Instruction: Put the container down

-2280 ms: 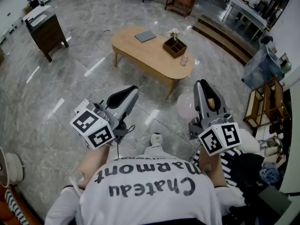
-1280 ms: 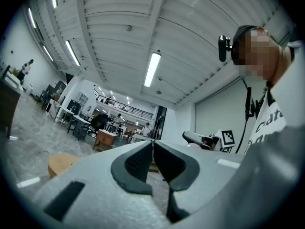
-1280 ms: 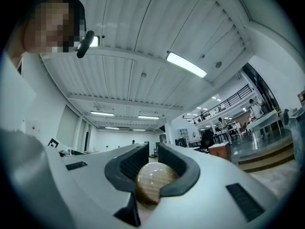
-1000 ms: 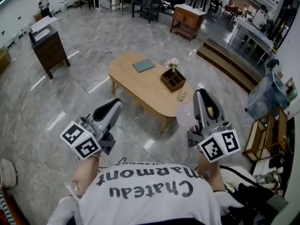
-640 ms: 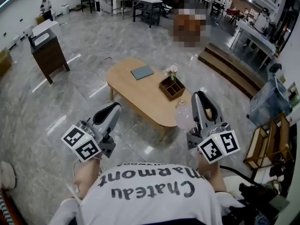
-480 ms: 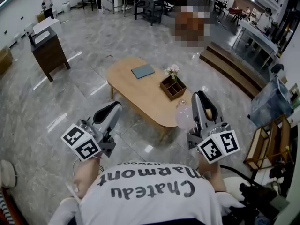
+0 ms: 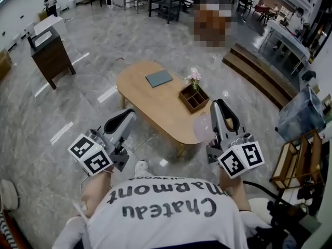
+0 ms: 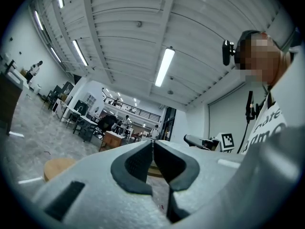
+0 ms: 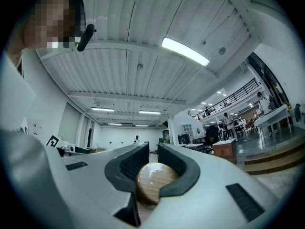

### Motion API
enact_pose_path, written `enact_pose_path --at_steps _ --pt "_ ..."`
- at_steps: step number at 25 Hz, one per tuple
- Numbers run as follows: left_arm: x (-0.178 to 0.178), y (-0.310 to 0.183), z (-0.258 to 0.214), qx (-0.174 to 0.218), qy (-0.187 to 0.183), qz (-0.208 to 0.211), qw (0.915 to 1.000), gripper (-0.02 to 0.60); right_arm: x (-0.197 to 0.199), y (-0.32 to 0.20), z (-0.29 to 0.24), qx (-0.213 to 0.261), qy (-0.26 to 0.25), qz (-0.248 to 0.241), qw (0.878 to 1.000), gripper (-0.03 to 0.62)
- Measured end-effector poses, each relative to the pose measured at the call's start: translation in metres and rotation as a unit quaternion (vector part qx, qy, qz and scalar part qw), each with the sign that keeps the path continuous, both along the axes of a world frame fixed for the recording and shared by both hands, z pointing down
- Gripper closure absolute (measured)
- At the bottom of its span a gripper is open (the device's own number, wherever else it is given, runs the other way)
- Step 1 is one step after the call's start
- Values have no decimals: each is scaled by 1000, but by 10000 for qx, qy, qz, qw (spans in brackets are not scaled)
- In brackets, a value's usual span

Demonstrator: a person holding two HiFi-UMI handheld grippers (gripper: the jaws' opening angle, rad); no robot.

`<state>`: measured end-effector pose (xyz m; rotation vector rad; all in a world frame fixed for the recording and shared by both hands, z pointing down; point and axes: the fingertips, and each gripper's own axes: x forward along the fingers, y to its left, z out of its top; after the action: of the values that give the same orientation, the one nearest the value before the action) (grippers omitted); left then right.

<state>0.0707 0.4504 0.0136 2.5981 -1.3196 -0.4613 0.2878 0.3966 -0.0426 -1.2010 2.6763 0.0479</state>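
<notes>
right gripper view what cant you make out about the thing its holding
Right gripper view: the jaws of the right gripper hide all of the container but its round wooden top.
Head view: the container is only a pale blur beside that gripper; shape and contents unreadable.

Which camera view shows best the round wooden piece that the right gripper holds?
The right gripper view: the round wooden piece sits large and close between the jaws of the right gripper. The head view shows only a small tan patch of it. The left gripper view does not show it.
</notes>
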Motion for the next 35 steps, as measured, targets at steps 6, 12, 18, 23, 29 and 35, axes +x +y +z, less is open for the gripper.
enact_pose_path --at_steps 6,12,18,23,29,35 --pt "-32 -50 -13 91 -23 146 9998 555 -33 -43 -9 45 -33 121 9999 529" --pt "-70 -106 -21 105 -76 304 9995 565 -65 -89 -15 53 -17 388 9992 529" --pt "-107 -154 -30 161 -155 462 9987 566 -101 -130 -20 75 -47 542 9985 529" --pt "-136 -185 -20 126 -209 519 9984 568 -127 -161 -12 81 -67 644 9979 530" --pt "-159 -209 3 -63 -150 411 9990 568 -148 -186 6 -57 37 603 9982 530" --pt "-155 -233 23 -266 -279 569 9976 568 -161 -217 22 -277 122 525 9982 530"
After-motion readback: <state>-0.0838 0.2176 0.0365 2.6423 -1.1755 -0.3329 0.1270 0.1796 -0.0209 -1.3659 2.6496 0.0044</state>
